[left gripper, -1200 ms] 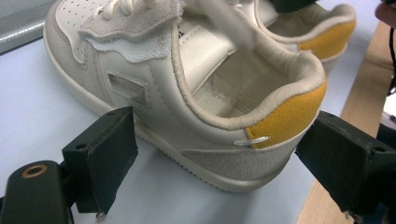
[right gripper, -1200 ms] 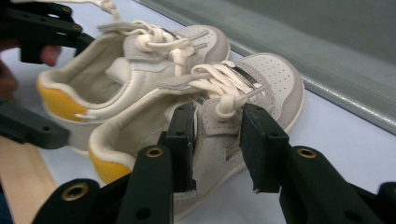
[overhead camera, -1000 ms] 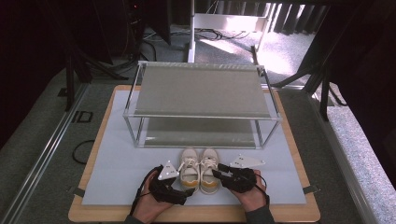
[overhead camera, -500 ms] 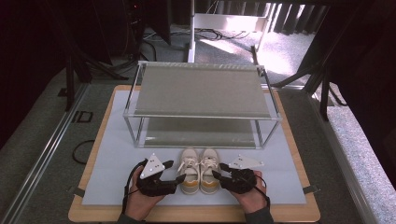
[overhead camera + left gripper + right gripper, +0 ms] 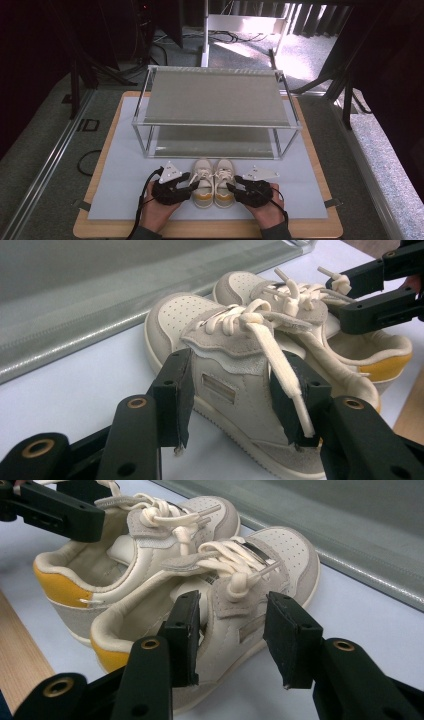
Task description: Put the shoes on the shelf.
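A staged recording space, more lab or studio than home: a wooden board (image 5: 310,145) topped with a pale mat (image 5: 120,170) sits on grey carpet (image 5: 45,140), dark curtains (image 5: 60,35) close off the back and sides, black stand legs (image 5: 82,75) and loose cables (image 5: 235,37) cross the floor, and a bare two-tier glass shelf (image 5: 215,97) serves as a prop

Ahead: the way is blocked by the two-tier rack (image 5: 215,97), just beyond the shoes (image 5: 213,182).
Sides: bare mat (image 5: 120,175) is left open beside each gripper.
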Available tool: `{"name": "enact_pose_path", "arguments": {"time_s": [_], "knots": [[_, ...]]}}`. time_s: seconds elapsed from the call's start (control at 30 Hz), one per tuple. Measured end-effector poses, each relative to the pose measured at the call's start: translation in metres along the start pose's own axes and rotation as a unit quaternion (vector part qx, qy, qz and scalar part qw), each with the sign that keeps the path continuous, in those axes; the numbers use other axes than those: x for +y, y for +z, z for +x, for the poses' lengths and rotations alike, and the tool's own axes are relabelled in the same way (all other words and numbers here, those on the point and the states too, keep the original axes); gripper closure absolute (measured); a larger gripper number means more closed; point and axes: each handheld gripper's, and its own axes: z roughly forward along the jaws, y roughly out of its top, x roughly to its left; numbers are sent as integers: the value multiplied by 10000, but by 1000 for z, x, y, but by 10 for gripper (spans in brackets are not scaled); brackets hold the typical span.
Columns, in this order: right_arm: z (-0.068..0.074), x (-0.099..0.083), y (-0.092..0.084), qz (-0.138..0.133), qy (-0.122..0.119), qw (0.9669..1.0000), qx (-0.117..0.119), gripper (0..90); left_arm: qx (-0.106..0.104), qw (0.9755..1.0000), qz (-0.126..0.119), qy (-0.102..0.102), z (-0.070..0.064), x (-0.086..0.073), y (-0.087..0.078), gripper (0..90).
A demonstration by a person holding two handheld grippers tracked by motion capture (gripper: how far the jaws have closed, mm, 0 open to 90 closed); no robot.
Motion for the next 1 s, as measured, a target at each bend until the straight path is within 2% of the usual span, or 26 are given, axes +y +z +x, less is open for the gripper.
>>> {"name": "enact_pose_path", "arguments": {"time_s": [0.13, 0.17, 0.27, 0.5, 0.6, 0.7, 0.8, 0.9, 1.0], "knots": [[0, 0, 2, 48, 58, 10000, 8, 574, -66, 9999, 6, -80, 0, 0, 3, 546], [0, 0, 2, 54, 59, 10000, -1, 574, -88, 9998, 31, -152, 1, 0, 4, 548], [0, 0, 3, 83, 130, 9999, -1, 572, -92, 9997, 144, -187, 0, 1, 7, 560], [1, 0, 4, 95, 162, 9998, -29, 577, 5, 9992, 234, -318, -3, 2, 14, 553], [-1, 1, 5, 150, 273, 9995, 2, 573, 41, 9990, 271, -345, -4, 2, 14, 561], [-1, 2, 6, 174, 245, 9995, 4, 596, 95, 9988, 303, -371, -5, 4, 15, 579], [-4, 0, 6, 77, 456, 9988, 142, 636, 19, 9983, 280, -512, -3, 3, 15, 593], [-9, -4, 6, -57, 749, 9965, 377, 674, -50, 9976, 182, -670, -4, 1, 15, 596], [-12, -7, 6, -193, 874, 9948, 492, 687, -132, 9973, 112, -714, -3, -1, 14, 599]]}}
